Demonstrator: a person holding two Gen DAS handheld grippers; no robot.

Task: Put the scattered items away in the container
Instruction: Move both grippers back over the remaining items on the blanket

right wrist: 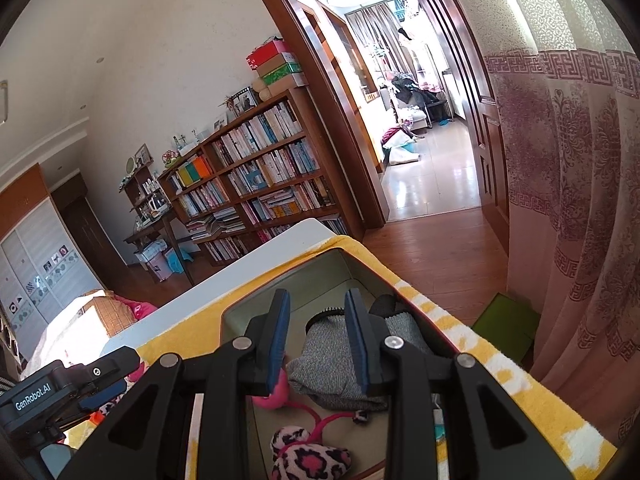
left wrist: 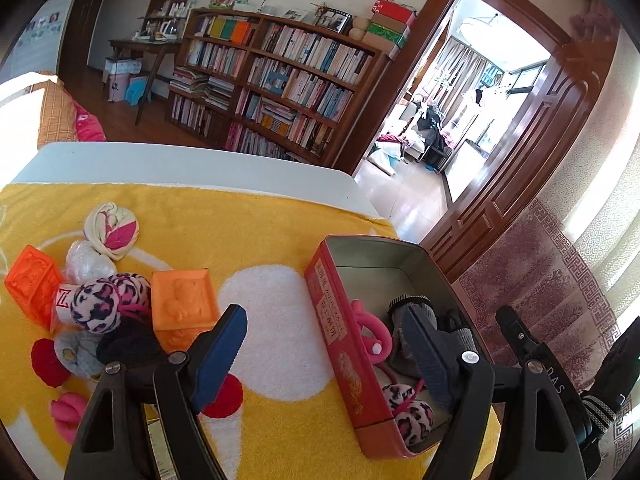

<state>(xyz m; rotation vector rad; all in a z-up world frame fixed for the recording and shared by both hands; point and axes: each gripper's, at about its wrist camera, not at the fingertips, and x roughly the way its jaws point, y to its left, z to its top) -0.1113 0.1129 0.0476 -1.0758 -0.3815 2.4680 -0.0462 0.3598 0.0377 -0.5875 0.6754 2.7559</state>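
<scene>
**Two grippers at a red tin on a yellow towel**

Nearest the lens in the left wrist view, the left gripper (left wrist: pixel 326 354) is seen low in the frame with its blue-padded jaws spread wide; nothing is held between them, and the near wall of the red tin (left wrist: pixel 340 344) stands in the gap. The tin is placed at the lower right of that frame, on a yellow towel (left wrist: pixel 280 220) with white patches that covers a white table (left wrist: pixel 200 168).

Inside the tin, a grey sock (left wrist: pixel 404 332), a pink looped toy (left wrist: pixel 370 328) and a pink leopard-print plush (left wrist: pixel 408 408) are seen.

At the lower left of the same frame, the scattered items are gathered on the towel: two orange blocks (left wrist: pixel 184 300), a second leopard-print plush (left wrist: pixel 108 300), a cream and pink rolled sock (left wrist: pixel 112 230), a white bundle (left wrist: pixel 88 262) and a dark sock (left wrist: pixel 128 340).

In the right wrist view, the right gripper (right wrist: pixel 320 340) is centred low in the frame over the tin, its jaws drawn narrow but not fully together. The grey sock lies behind and under the jaws; whether the pads press on it cannot be told.

A wooden bookshelf (left wrist: pixel 276 80) is seen in the upper middle of the left wrist view, and an open doorway (left wrist: pixel 460 112) at upper right.
</scene>
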